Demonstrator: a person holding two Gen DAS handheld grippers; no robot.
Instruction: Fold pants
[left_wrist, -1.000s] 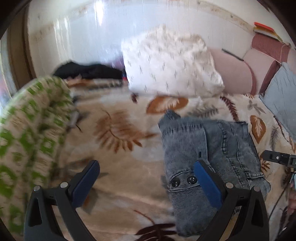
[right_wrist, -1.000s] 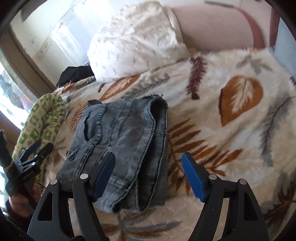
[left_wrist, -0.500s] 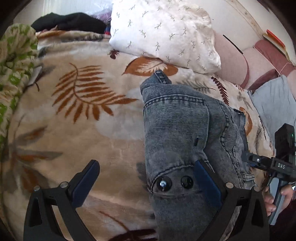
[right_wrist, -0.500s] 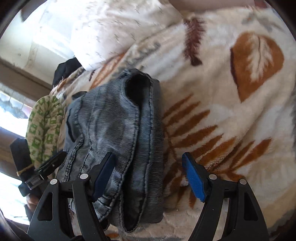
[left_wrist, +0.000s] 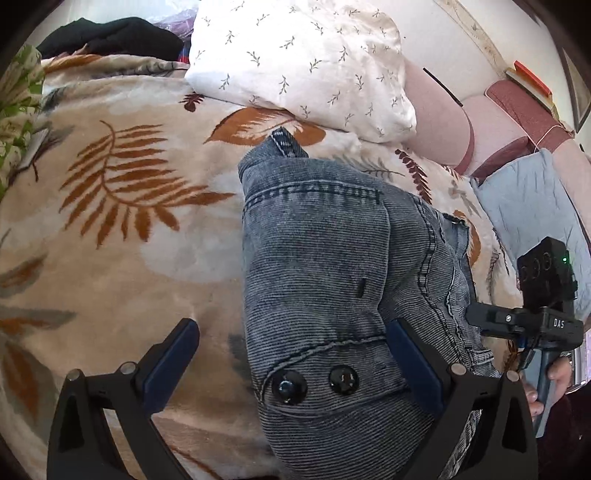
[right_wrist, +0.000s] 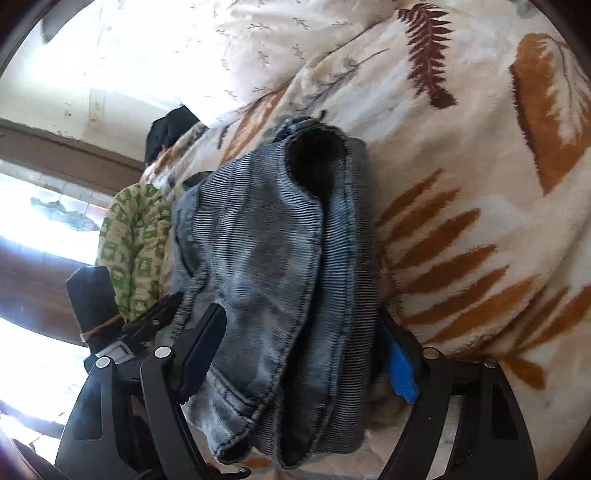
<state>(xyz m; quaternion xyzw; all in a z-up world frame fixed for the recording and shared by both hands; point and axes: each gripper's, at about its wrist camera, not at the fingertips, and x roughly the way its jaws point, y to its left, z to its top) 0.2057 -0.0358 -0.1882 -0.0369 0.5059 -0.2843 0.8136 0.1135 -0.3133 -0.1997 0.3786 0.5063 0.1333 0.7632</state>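
Both grippers, left gripper (left_wrist: 291, 363) and right gripper (right_wrist: 308, 354), spread wide over the folded jeans (left_wrist: 325, 280) (near the blanket (left_wrist: 122, 236) edge), gripping nothing, poised to grab

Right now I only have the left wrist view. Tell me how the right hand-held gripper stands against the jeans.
Observer: The right hand-held gripper is open, with its jaws straddling the near end of the folded jeans and not closed on them.
Operator: Report the far end of the stack.
Observer: A trouser-leg opening gapes dark there, above the leaf-print blanket.
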